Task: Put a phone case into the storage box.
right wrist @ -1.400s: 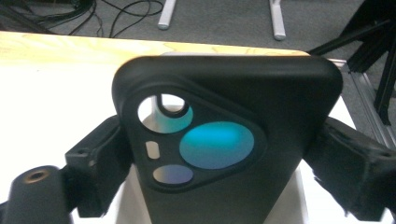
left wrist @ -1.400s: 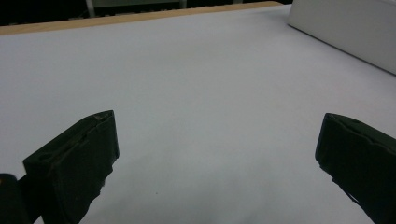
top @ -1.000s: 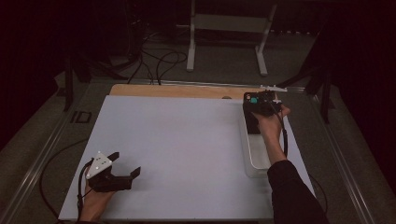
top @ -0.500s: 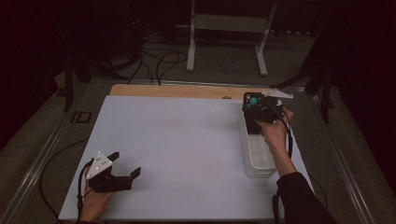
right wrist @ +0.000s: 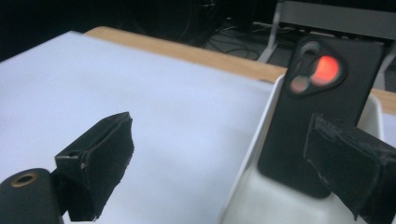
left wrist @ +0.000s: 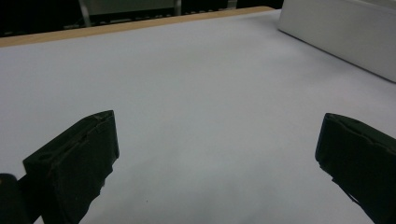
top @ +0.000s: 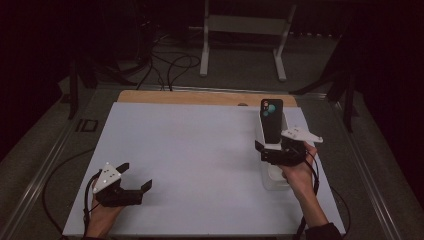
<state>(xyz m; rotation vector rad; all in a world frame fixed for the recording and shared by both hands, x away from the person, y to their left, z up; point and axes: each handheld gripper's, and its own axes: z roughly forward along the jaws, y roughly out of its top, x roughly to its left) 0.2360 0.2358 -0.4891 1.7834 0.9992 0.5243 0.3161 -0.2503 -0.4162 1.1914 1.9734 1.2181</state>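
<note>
Right gripper [top: 281, 150] now nearer along the white tray [top: 274, 181], fingers wide apart beside the black phone [top: 272, 120], gripping nothing; left gripper [top: 131, 186] likewise agape, empty.

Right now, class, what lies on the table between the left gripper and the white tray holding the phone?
Nothing: in the high view, bare white tabletop runs from the left gripper to the white tray with the phone.

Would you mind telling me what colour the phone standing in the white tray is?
The phone is black; the right gripper view shows it best.
</note>
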